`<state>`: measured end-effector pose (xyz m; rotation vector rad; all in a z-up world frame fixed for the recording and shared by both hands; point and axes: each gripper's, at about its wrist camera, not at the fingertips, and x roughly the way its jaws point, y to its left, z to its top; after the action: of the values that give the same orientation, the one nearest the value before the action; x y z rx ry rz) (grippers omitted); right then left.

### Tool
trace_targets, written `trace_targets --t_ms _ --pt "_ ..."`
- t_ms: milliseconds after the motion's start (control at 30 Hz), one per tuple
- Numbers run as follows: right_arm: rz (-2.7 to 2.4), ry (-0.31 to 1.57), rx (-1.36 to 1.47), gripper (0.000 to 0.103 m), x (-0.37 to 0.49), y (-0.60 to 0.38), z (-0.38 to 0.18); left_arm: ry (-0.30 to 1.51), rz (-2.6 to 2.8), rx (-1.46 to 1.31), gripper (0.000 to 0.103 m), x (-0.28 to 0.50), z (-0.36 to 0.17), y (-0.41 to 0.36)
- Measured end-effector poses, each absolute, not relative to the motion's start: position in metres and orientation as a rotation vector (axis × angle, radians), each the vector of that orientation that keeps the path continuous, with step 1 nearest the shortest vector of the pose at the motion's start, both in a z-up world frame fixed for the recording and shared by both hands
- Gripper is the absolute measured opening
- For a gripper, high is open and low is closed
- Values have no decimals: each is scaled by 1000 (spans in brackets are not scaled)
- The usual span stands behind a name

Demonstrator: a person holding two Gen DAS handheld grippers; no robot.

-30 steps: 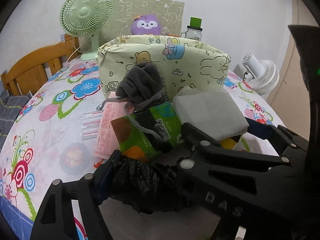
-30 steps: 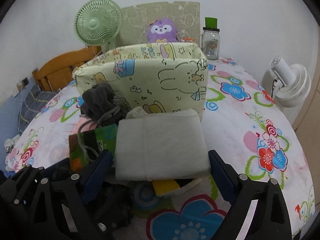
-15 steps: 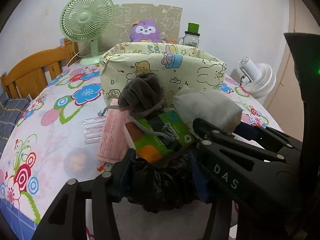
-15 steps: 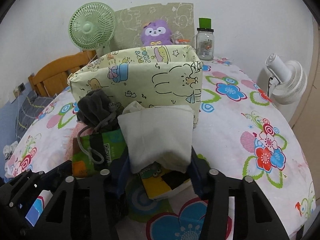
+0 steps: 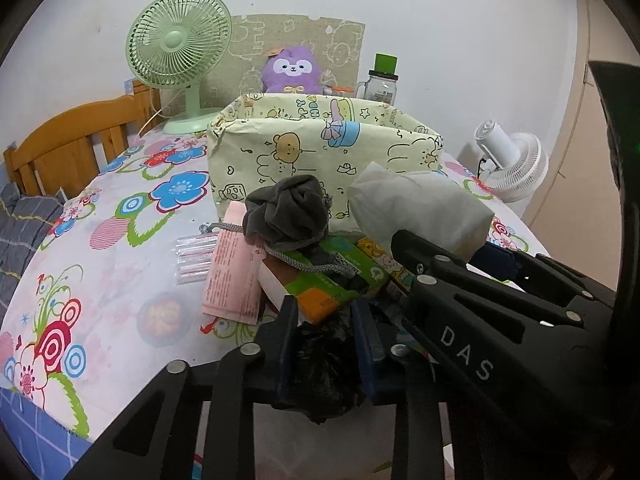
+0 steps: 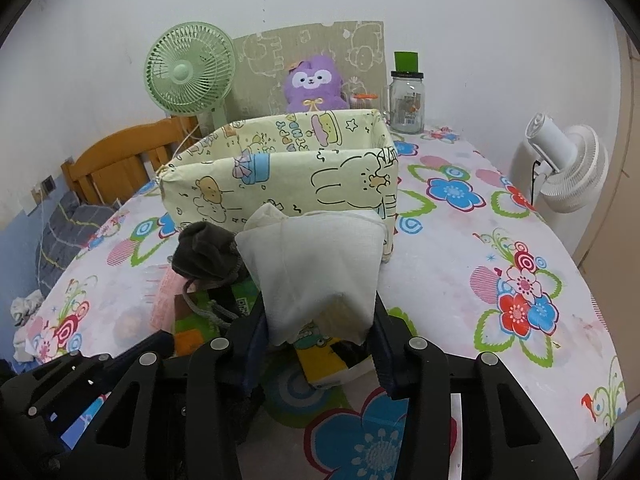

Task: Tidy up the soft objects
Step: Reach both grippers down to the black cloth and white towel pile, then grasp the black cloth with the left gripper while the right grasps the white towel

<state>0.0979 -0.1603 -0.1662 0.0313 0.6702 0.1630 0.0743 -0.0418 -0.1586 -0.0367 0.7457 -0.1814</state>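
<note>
left gripper (image 5: pixel 326 344) clenches a crinkled black bag (image 5: pixel 320 376); right gripper (image 6: pixel 320 344) grasps a white woven pouch (image 6: pixel 316 268), lifted. ahead of both, a soft printed bin (image 6: pixel 288 184); contents unseen.

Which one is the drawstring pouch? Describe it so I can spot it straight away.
Find the pale yellow cartoon-print fabric bin in the middle of the table. In front of its left end, the drawstring pouch sits on a green packet. It alone is dark grey and bunched, with a grey cord trailing, left of the white cloth.
</note>
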Motion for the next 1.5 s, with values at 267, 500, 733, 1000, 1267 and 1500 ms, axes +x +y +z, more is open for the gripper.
trace_targets --t_ms 267,500,733,1000,1267,1500 --pt "166 651 29 49 86 -158 -160 728 -187 -45 3 66 -155 -41" --pt "158 630 28 49 77 -157 -153 722 -203 -42 3 62 -153 -42" --pt "147 625 31 48 67 -162 -151 710 -221 -36 54 53 -153 -46" --pt "123 647 38 48 63 -171 -160 758 -238 5 58 53 -169 -60" --pt "126 656 48 49 63 -174 -165 774 -262 3 25 54 -171 -64" --pt "127 635 63 49 60 -176 -151 715 -266 -9 25 51 -146 -66"
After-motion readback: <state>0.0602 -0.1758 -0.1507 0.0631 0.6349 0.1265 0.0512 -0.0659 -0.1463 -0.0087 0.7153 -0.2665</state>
